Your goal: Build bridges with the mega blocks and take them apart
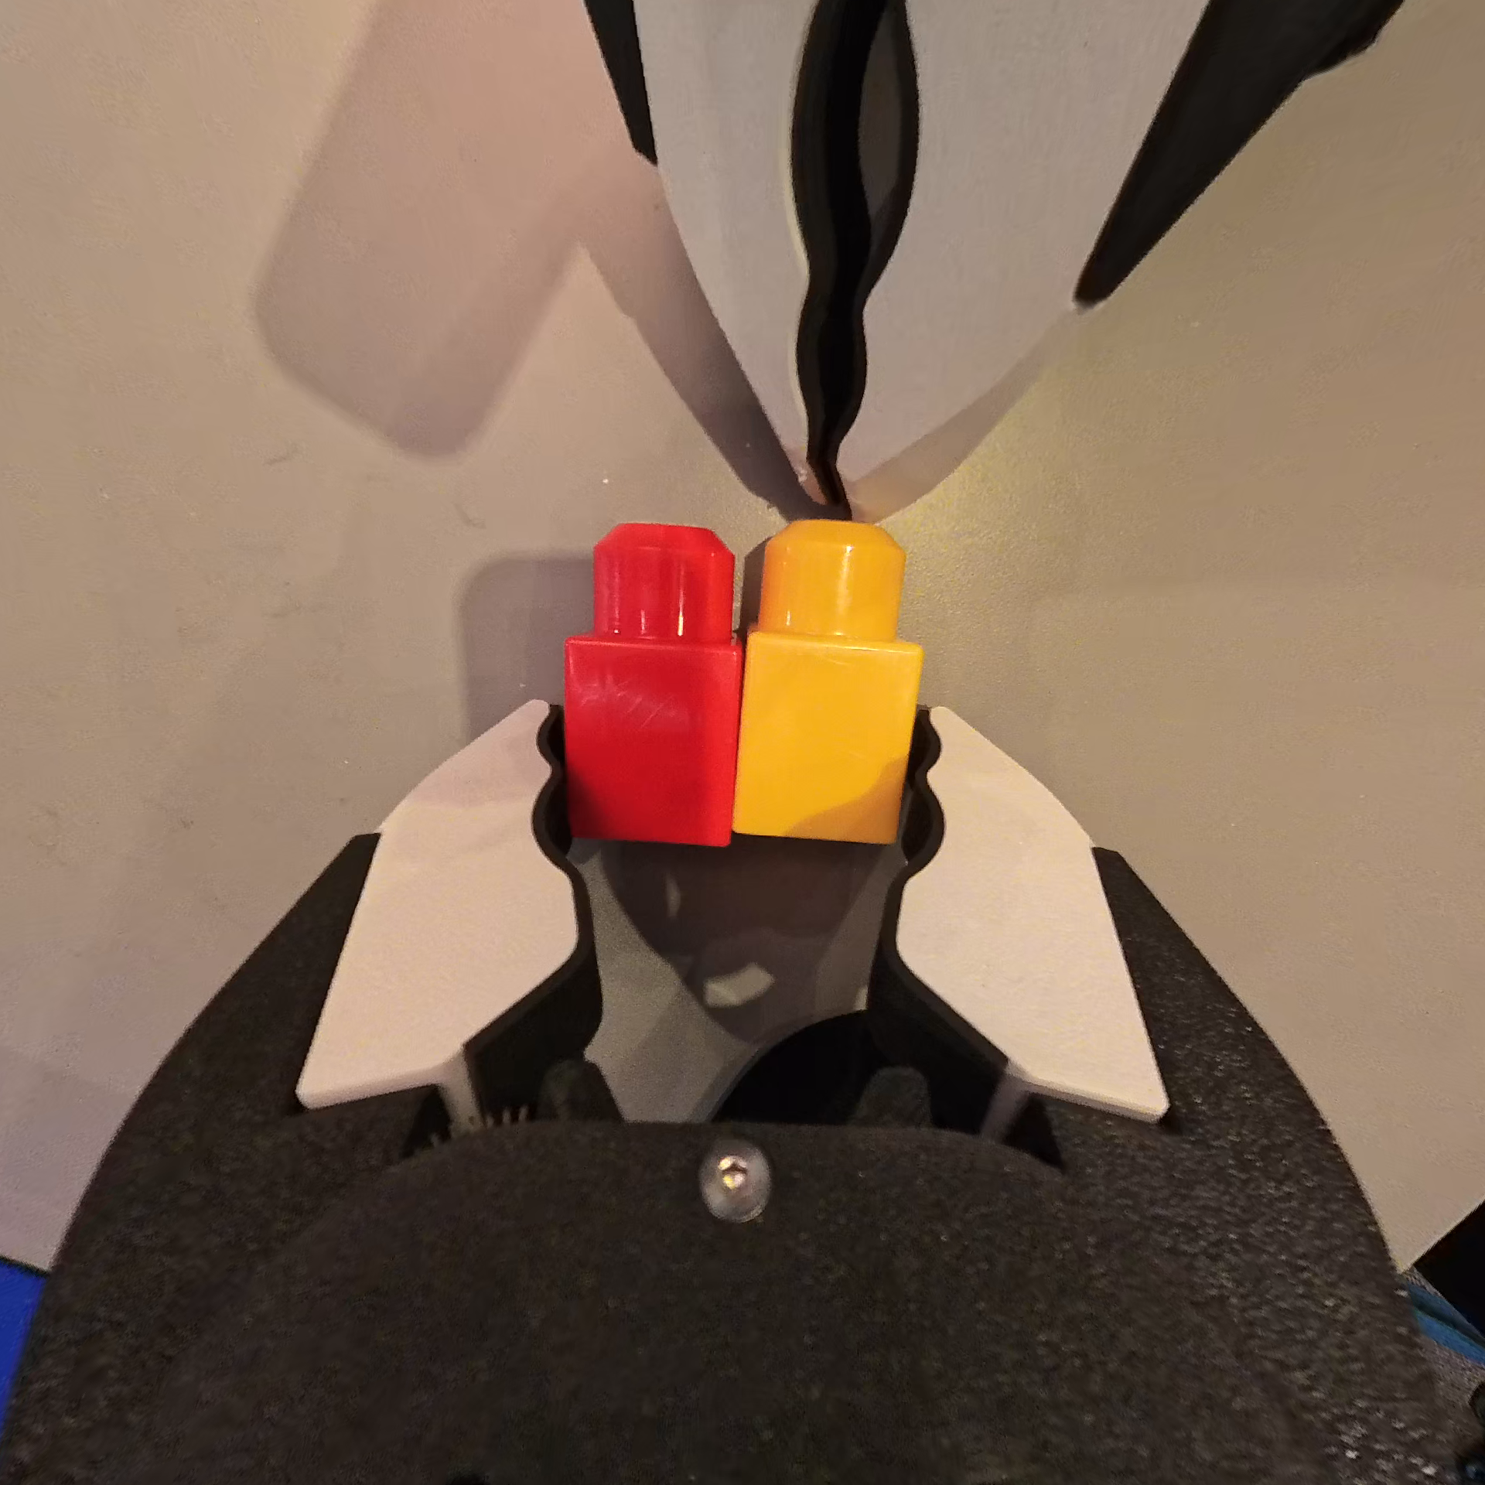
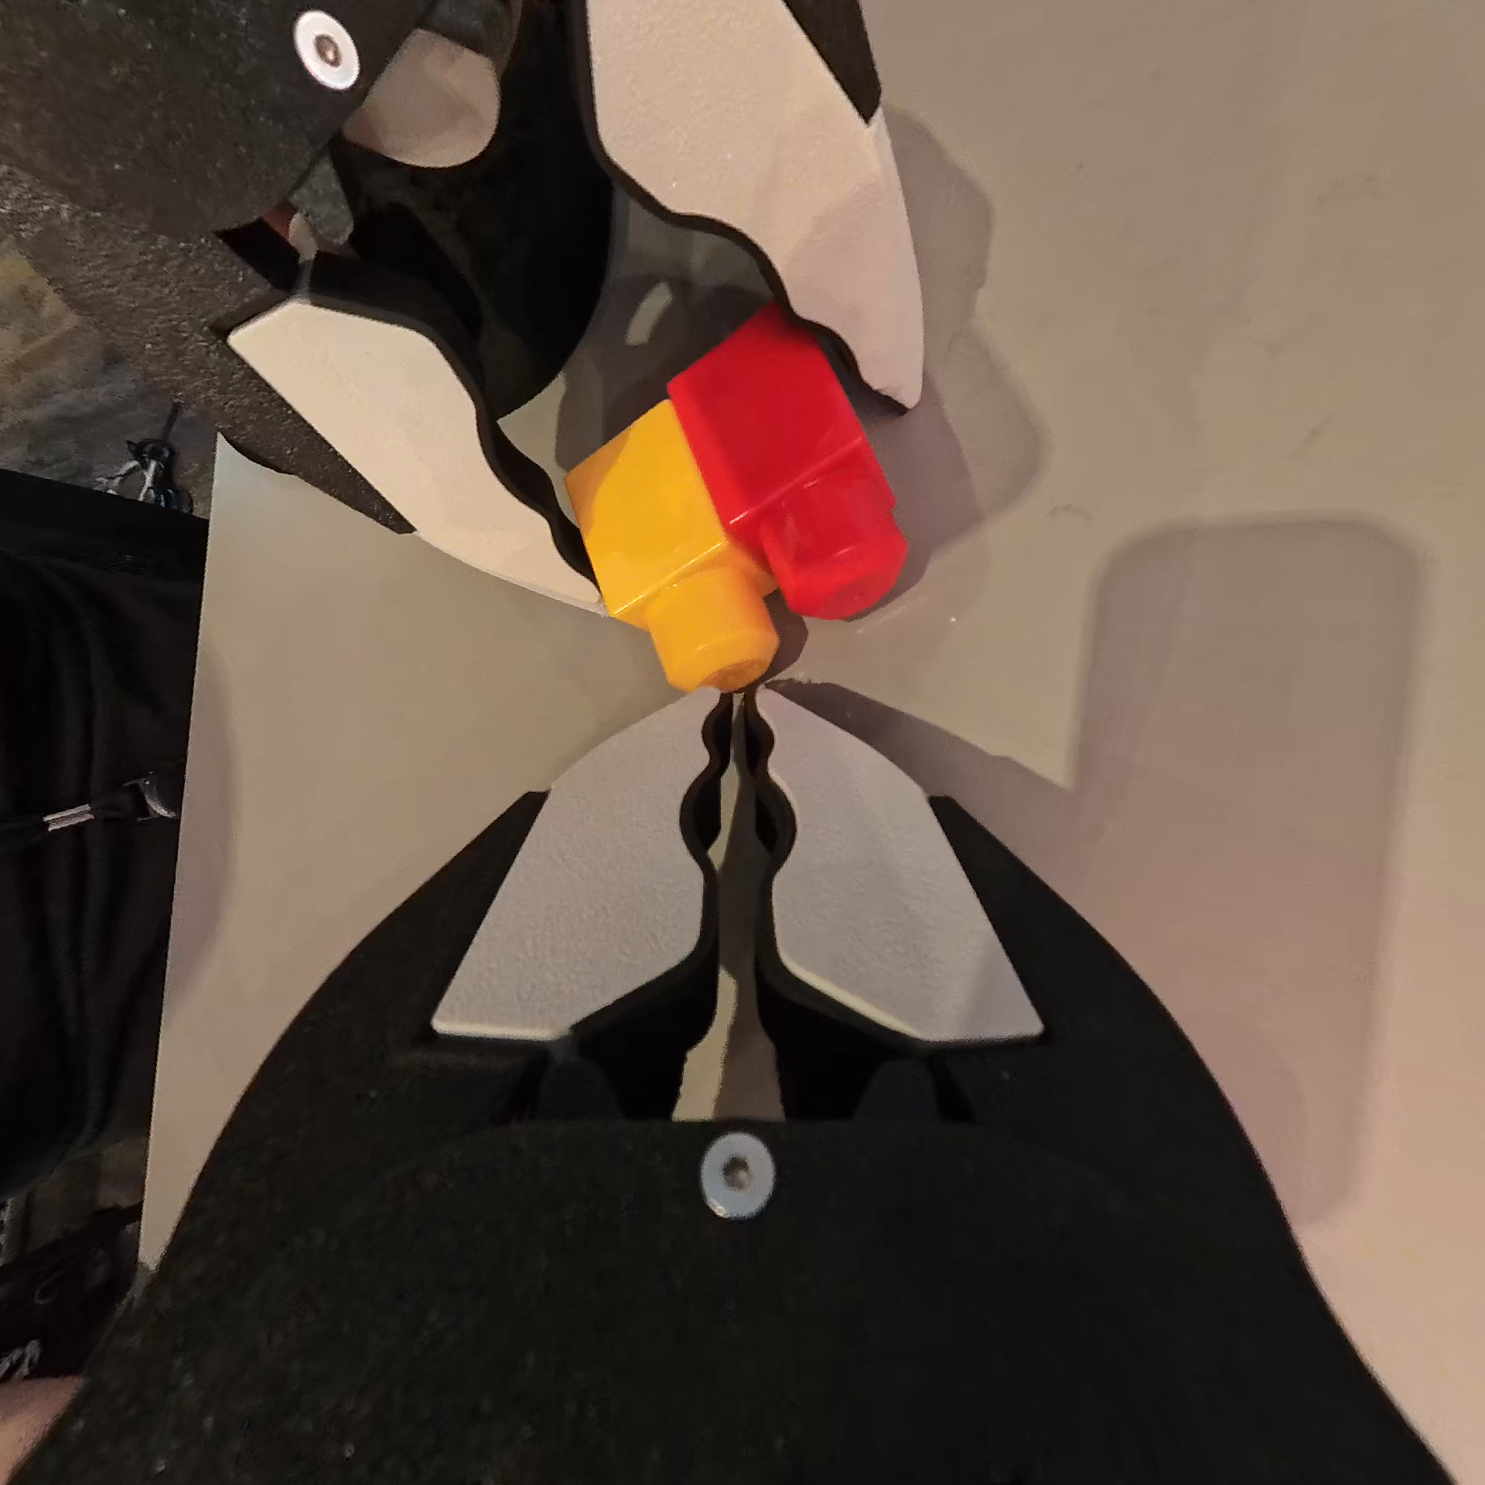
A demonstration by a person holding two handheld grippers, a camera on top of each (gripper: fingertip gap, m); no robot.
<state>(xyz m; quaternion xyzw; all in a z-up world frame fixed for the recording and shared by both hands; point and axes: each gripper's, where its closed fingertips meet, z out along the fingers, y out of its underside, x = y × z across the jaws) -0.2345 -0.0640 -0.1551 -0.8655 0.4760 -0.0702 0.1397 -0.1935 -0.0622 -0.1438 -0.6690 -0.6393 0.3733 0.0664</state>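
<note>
Left tongs (image 1: 743, 771) clamped across red single-stud plastic block (image 1: 652, 739) and yellow single-stud plastic block (image 1: 828, 739); right tongs (image 2: 743, 707) pinched together, empty. Light, rigid, glossy-slick; best gripped on flat sides.

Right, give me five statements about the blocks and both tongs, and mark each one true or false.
1. The left tongs clamp the red block and the yellow block side by side. True.
2. The right tongs are wide open. False: their fingers are closed together, holding nothing.
3. A blue block sits on top of the two blocks. False: only the red and yellow blocks show, with bare studs.
4. The right tongs' tips are near the yellow block's stud. True.
5. The red block is stacked on the yellow block. False: they sit next to each other.
</note>
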